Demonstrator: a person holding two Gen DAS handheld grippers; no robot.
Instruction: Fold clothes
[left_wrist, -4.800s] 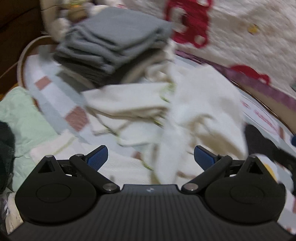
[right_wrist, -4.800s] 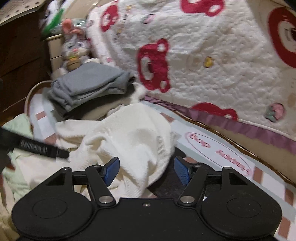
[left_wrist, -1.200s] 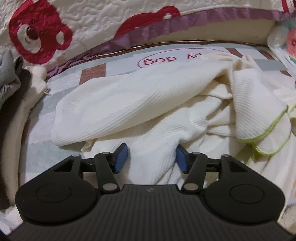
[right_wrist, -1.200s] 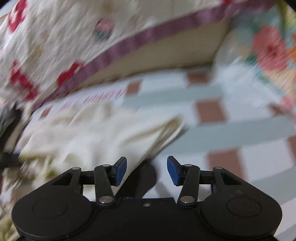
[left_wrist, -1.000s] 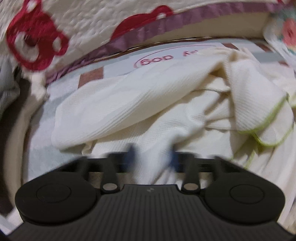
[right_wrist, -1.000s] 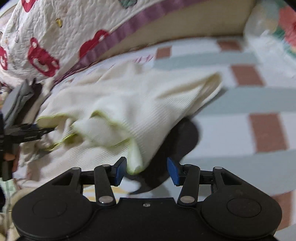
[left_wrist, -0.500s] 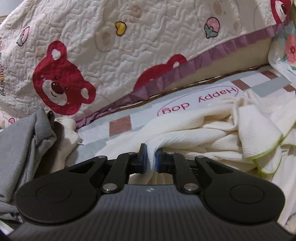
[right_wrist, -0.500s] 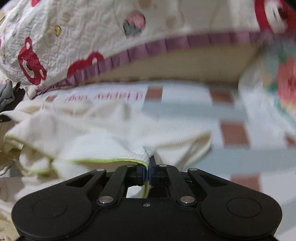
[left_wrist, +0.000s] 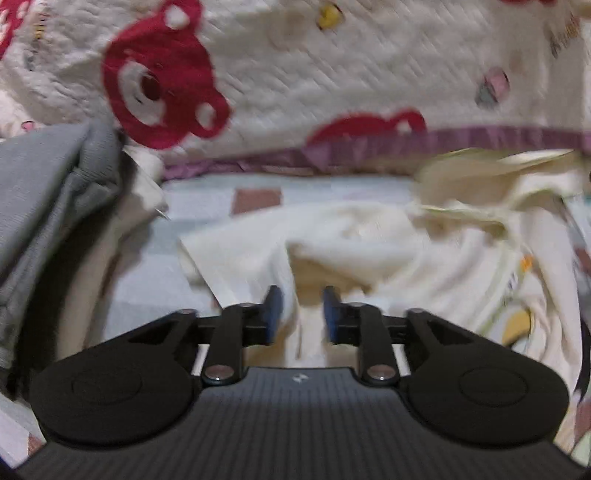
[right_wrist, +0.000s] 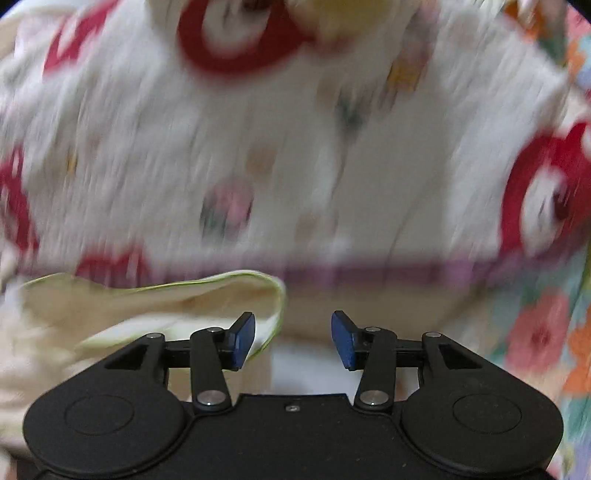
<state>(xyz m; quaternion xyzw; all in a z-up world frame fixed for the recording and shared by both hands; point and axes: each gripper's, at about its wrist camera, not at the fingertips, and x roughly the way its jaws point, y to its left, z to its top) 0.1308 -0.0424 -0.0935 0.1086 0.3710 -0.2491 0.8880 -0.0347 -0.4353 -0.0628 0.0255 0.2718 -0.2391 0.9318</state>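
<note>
progress: early. cream garment (left_wrist: 388, 251) lies crumpled and bunched, no clean fold visible yet. Spreading/flattening and all folds look left to do, judging by how it lies.
done pile: grey folded clothes (left_wrist: 48, 206) stacked left of the garment, w/ darker and cream layers under; looks like finished items, can't confirm.
garment loc: on the checked sheet (left_wrist: 255, 199), in front of the bear quilt (left_wrist: 332, 74) and its purple trim. Green-edged hem (right_wrist: 221, 280) is lifted off to the garment's right side, blurred in left view.
left gripper (left_wrist: 300, 314): jaws have just been opening; part-open now. A ridge of the garment sits between the blue pads, but a gap shows each side, so pads not pressing = let go.
right gripper (right_wrist: 292, 338): jaws have just been opening; wide apart now. Hem edge curls just beside the left pad, maybe brushing it, nothing across the gap = released.
left pose: aimed down at the garment's near edge, angled towards the quilt; frame smeared.
right pose: aimed flatter, mostly at the quilt above the garment; floral fabric (right_wrist: 546, 332) to the right. Heavy blur.
next (guess): regrab at two corners or hem ends, pull flat on the sheet.
risk: loose hem may flop back and rebunch w/ both grips off.
</note>
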